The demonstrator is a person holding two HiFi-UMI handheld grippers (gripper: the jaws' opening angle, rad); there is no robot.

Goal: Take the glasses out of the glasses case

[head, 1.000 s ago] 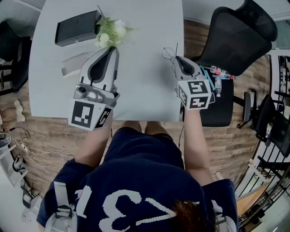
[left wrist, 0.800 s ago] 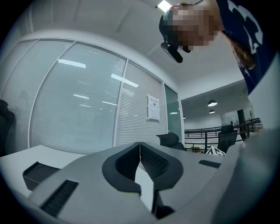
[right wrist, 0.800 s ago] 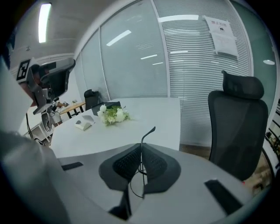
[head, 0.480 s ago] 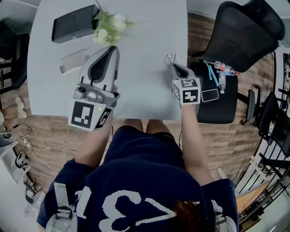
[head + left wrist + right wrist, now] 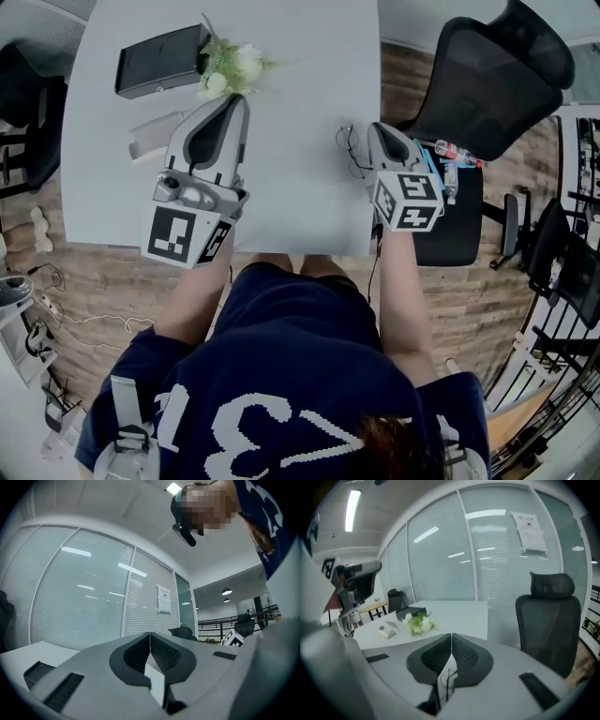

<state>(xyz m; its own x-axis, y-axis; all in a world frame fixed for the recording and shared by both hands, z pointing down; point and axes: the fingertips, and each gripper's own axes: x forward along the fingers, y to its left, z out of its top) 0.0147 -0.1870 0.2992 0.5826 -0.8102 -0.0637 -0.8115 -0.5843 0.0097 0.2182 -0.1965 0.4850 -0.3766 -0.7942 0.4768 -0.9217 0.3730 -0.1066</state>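
Observation:
Thin wire-rimmed glasses (image 5: 350, 145) hang just above the white table (image 5: 300, 56) near its right edge, with my right gripper (image 5: 369, 132) shut on them. In the right gripper view, a dark bit of the glasses' frame (image 5: 447, 681) shows low between the closed jaws of my right gripper (image 5: 451, 637). The light grey glasses case (image 5: 153, 135) lies at the table's left side, just left of my left gripper (image 5: 232, 99). The glasses case (image 5: 387, 630) looks open. My left gripper (image 5: 150, 634) is shut with nothing in it and is tilted up toward the ceiling.
A small bunch of white flowers (image 5: 230, 70) and a black box (image 5: 159, 58) sit at the table's far left. A black office chair (image 5: 487, 75) stands right of the table, with a dark seat (image 5: 450, 202) holding small items beside it. The table's near edge runs under both grippers.
My right gripper has shifted a little to the right with the glasses still in it. The left gripper has stayed in place.

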